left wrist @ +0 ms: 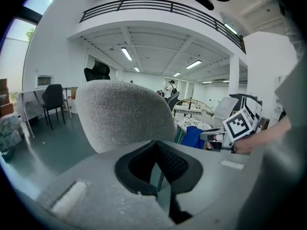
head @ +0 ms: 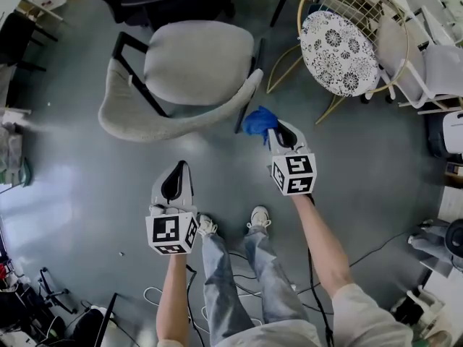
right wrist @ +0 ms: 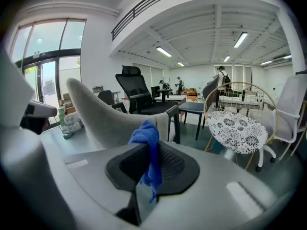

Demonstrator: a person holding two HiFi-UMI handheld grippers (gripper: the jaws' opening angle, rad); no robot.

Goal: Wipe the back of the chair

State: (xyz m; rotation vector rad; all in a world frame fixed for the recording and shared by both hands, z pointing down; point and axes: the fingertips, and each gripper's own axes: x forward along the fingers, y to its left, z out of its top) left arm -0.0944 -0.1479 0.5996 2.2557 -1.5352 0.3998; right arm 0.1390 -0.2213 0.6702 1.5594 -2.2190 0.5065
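- The floor (head: 376, 157) is bare grey. The person stands on it behind the chair, feet close to its rear.
- The chair (head: 199, 63) is grey fabric on a dark frame and faces away from the person. Its back (head: 173, 125) sweeps in a curve between the seat and the two tools, so the rear face to be wiped is the side nearest the person.
- A round chair (head: 338, 53) with a patterned cushion stands just right of it. A wide swing at that end could catch its frame.
- The left tool (head: 177, 173) hangs low and well apart from the chair, jaws together with nothing between them. It could probably brace the left end of the back if the chair turns under pressure.
- The right tool (head: 277, 132) is clamped on the cloth and sits at the right end of the back. The wipe looks about to begin.
- The cloth (head: 258, 120) is blue and bunched, with a wad ahead of the jaws and a tail hanging below. It is just beside the back's edge, but I cannot tell whether it touches.
- To wipe well:
  - Lead with the wad so that fabric meets fabric, not the tool tips.
  - Follow the curve from right to left in long overlapping passes, working from the top edge downward.
  - Press lightly enough that the cloth does not drag out of the jaws.
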